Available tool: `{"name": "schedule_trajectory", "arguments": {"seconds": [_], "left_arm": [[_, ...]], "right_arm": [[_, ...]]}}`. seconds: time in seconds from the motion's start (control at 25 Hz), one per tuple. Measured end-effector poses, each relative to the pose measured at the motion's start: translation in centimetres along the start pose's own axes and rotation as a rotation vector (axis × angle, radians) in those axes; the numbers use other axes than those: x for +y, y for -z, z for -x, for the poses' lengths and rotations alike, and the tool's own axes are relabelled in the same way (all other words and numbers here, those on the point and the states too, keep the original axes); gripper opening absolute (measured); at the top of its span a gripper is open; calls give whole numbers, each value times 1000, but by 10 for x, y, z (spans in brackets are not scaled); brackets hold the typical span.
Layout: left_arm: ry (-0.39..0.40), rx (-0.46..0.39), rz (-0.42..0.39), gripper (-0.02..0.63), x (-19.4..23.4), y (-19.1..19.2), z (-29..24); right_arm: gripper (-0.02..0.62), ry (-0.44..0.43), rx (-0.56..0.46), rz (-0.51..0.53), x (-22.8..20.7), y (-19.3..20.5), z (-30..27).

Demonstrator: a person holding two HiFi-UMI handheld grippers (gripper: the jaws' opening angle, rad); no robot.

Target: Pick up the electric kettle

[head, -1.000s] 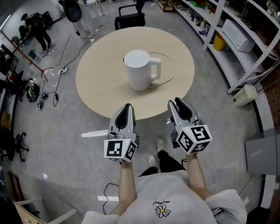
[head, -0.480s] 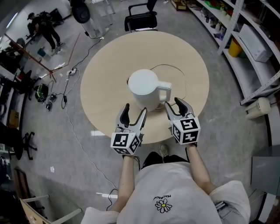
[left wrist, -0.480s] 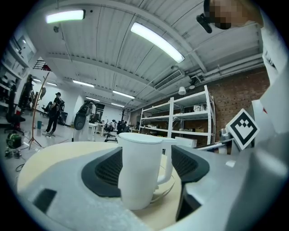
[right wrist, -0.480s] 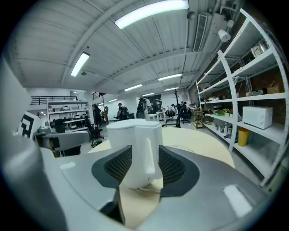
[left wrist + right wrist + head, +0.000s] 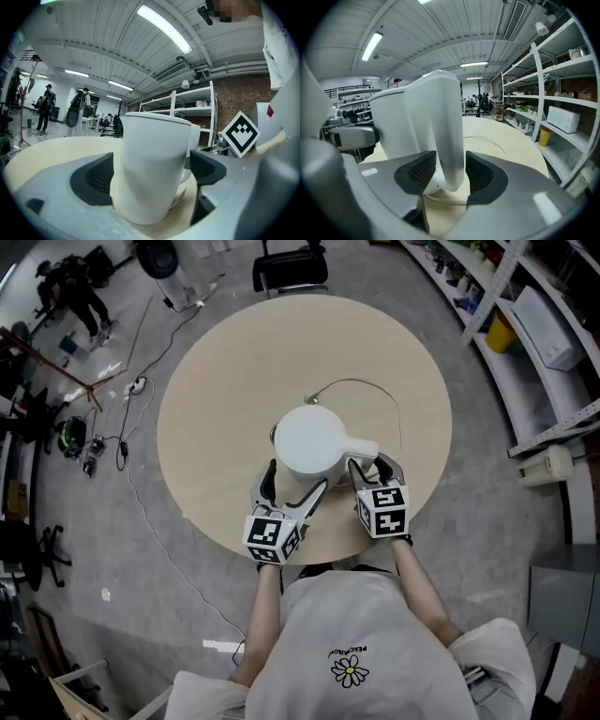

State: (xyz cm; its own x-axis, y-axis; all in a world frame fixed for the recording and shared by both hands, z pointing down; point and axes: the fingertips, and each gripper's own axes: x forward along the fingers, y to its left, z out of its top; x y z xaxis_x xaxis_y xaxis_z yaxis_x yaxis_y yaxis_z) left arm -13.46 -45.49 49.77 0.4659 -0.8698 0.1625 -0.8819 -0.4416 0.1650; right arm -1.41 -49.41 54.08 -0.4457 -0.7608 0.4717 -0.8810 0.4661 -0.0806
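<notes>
So the electric kettle (image 5: 309, 442) is standing upright on the round desk (image 5: 216, 381), long axis straight up and down, lid on top. It's a bit on my side of the middle. Its handle (image 5: 363, 448) sticks out to my right, and a thin cord (image 5: 375, 390) loops over the desk behind it.

My left gripper (image 5: 292, 488) is low at the kettle's near-left side. Its jaws are opening, already really wide, and the kettle's white body sits between them. I see a gap on the right pad's side, so no squeeze there.

My right gripper (image 5: 375, 468) is at the handle. Its jaws are opening too, with the handle hanging between the two ribbed pads. They're very close on both sides, but they don't look clamped on it.
</notes>
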Motion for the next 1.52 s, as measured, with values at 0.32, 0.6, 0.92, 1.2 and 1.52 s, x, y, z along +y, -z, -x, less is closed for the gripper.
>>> {"name": "schedule_trajectory", "arguments": {"seconds": [0.32, 0.6, 0.92, 1.2, 1.52], "left_arm": [[86, -15, -18, 516, -1, -2, -21], [108, -30, -20, 529, -4, 1, -27], [97, -25, -36, 526, 2, 0, -23], [104, -28, -17, 520, 2, -24, -26], [109, -107, -65, 520, -5, -126, -28]], "right_arm": [[118, 101, 23, -13, -11, 9, -23], [112, 134, 21, 19, -17, 12, -24], [112, 131, 24, 45, -11, 11, -27], [114, 125, -26, 54, -11, -13, -17], [115, 110, -168, 59, -12, -113, 13]]}}
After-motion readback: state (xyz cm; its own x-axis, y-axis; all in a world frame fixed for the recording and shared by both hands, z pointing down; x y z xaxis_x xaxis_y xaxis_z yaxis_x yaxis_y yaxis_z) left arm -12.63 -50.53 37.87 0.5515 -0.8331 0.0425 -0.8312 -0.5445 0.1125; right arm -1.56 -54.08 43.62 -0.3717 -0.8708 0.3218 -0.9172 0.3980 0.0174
